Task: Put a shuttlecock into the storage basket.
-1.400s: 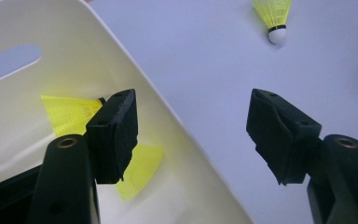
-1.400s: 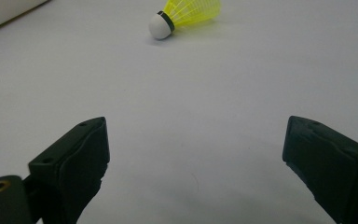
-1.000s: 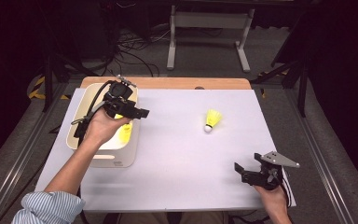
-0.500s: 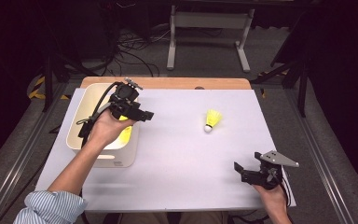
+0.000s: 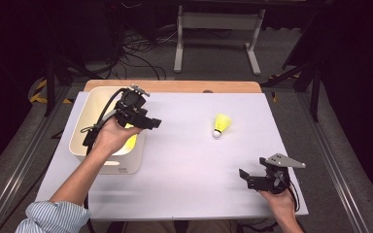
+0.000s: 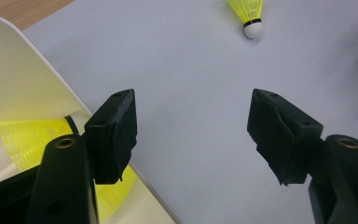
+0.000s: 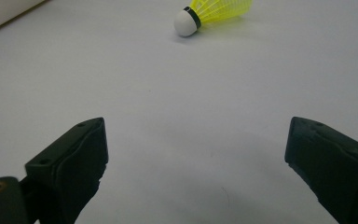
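A yellow shuttlecock [image 5: 221, 124] with a white cork lies on the white table, right of centre; it appears far ahead in the left gripper view [image 6: 249, 16] and in the right gripper view [image 7: 209, 11]. A cream bin [image 5: 94, 97] stands at the left, with yellow shuttlecock feathers [image 6: 32, 137] inside it. My left gripper [image 5: 151, 123] hangs open over the bin's right rim, nothing between its jaws [image 6: 193, 135]. My right gripper [image 5: 245, 177] rests open and empty near the front right edge, pointing towards the shuttlecock [image 7: 200, 158].
The white tabletop [image 5: 184, 160] stretches between the bin and the right gripper. A wooden strip [image 5: 175, 86] runs along the table's far edge. Beyond it are cables and a metal stand [image 5: 216, 29] on the dark floor.
My left gripper has shifted a little to the right, from above the bin's inside to its right rim. The right gripper and the table shuttlecock have stayed put.
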A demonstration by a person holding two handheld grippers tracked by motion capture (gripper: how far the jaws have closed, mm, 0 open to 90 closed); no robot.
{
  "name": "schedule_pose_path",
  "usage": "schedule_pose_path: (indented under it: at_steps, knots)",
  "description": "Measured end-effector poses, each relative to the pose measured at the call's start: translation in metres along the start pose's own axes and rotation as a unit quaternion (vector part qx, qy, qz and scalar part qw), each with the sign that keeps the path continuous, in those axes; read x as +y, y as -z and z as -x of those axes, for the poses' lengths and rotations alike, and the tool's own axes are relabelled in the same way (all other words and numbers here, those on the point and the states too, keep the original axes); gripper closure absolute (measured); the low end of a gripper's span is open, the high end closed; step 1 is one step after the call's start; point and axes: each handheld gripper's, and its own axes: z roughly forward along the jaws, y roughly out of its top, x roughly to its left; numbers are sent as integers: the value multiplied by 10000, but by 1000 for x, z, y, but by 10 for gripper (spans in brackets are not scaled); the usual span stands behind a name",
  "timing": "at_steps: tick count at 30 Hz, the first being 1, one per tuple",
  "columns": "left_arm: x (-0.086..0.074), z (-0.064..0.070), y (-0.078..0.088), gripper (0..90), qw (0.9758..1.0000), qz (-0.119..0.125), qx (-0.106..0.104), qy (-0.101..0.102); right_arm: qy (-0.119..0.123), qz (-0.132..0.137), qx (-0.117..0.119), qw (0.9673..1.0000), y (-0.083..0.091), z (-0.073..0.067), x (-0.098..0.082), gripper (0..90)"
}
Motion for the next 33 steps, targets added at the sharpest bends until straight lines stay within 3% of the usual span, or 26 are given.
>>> schedule_pose_path:
  at_steps: [2,5,8,15,28,33]
  knots:
    - [-1,1,-1,339,10000,1,28,-5,-13,3,5,10000,-1,-1,2,73]
    - [-3,3,-4,338,10000,-3,38,17,-341,-89,128,9993,-4,0,8,91]
    - [-6,4,-5,338,10000,19,23,38,-412,-147,77,9990,-5,-1,13,116]
    - [-8,5,-3,338,10000,54,53,53,-161,-239,38,9996,-13,-8,31,167]
    - [-8,4,-7,337,10000,36,17,56,-86,-672,-99,9977,-48,-12,57,194]
    - [-8,3,-10,337,10000,38,4,87,-81,-717,-170,9973,-56,-12,65,228]
